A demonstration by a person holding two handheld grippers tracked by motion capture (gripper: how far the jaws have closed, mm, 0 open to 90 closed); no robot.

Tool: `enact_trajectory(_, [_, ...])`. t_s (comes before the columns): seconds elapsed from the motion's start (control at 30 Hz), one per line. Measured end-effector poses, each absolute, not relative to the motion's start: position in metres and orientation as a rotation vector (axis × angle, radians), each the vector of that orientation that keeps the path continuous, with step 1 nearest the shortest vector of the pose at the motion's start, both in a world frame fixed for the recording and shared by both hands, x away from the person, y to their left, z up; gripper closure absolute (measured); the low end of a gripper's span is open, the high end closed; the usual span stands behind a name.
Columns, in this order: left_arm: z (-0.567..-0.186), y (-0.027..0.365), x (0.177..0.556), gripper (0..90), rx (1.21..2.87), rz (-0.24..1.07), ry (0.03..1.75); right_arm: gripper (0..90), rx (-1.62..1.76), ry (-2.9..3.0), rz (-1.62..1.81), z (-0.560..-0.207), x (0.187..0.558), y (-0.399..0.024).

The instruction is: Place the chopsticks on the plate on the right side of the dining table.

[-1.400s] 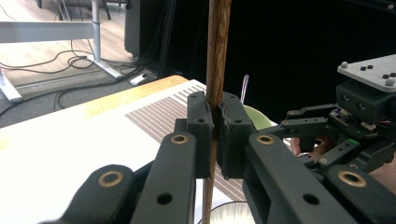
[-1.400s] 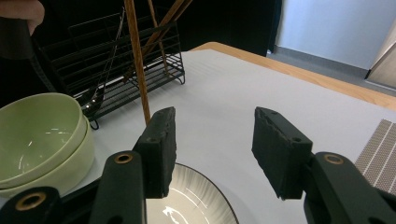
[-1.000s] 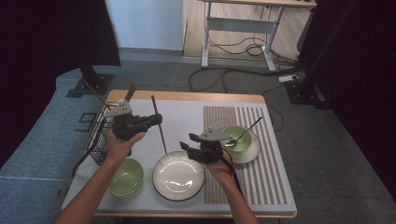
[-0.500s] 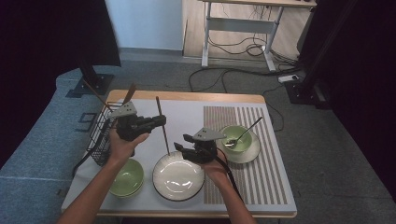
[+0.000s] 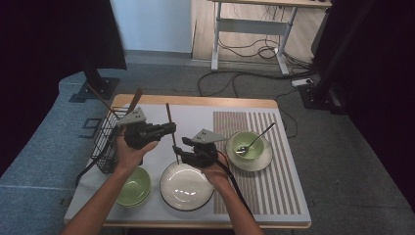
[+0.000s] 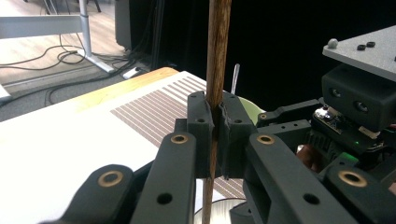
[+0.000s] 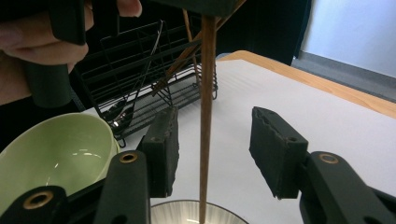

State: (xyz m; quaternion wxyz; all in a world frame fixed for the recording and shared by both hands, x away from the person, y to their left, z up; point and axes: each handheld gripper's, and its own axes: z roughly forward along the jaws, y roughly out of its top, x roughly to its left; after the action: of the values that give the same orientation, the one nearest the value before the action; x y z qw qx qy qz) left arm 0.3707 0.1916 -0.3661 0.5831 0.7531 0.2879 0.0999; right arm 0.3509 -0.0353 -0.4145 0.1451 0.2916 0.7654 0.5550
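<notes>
Since a second ago our right tool has slid from beside the green bowl with the spoon toward nine o'clock, and its jaws have just been closing a little — the wooden chopstick now stands between them, though in the right gripper view the pads are still apart from the stick on both sides. We read that as the start of a handover or a second grip, not yet made. Our left tool is clamped on the chopstick at about mid-length, pads pressed against the wood in the left gripper view. The chopstick sits near the middle of the surface, held above it, its long axis close to upright: in the high view it runs from twelve o'clock at the top down to six, the lower end just over the rim of the white plate. The wire basket lies off at nine o'clock.
</notes>
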Motion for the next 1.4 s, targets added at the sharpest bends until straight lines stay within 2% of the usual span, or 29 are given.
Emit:
enact_trajectory(0.33, [-0.369,0.190,0.372,84.4,1.769,0.225,0.673,60.8,0.839,2.218,1.628,-0.411,0.355,-0.026])
enact_trajectory(0.47, [-0.371,0.191,0.372,84.4,1.770,0.211,0.677,69.8,0.849,2.213,1.619,-0.411,0.356,-0.025])
enact_trajectory(0.77, [-0.371,0.195,0.373,84.3,1.757,0.197,0.683,83.9,0.837,2.237,1.598,-0.414,0.358,-0.022])
enact_trajectory(0.9, [-0.371,0.195,0.373,84.1,1.759,0.192,0.680,84.5,0.832,2.237,1.593,-0.414,0.358,-0.022])
enact_trajectory(0.97, [-0.371,0.196,0.373,81.0,1.759,0.192,0.674,84.7,0.828,2.238,1.588,-0.413,0.357,-0.022])
enact_trajectory(1.1, [-0.371,0.198,0.372,69.2,1.741,0.201,0.675,84.7,0.836,2.213,1.597,-0.410,0.358,-0.027])
enact_trajectory(1.17, [-0.371,0.199,0.371,67.4,1.736,0.203,0.676,84.7,0.850,2.198,1.603,-0.409,0.359,-0.029])
enact_trajectory(1.3, [-0.373,0.201,0.372,58.6,1.746,0.202,0.673,84.7,0.877,2.152,1.616,-0.401,0.360,-0.041])
enact_trajectory(1.4, [-0.375,0.199,0.371,56.1,1.752,0.195,0.662,84.7,0.888,2.125,1.619,-0.394,0.361,-0.050])
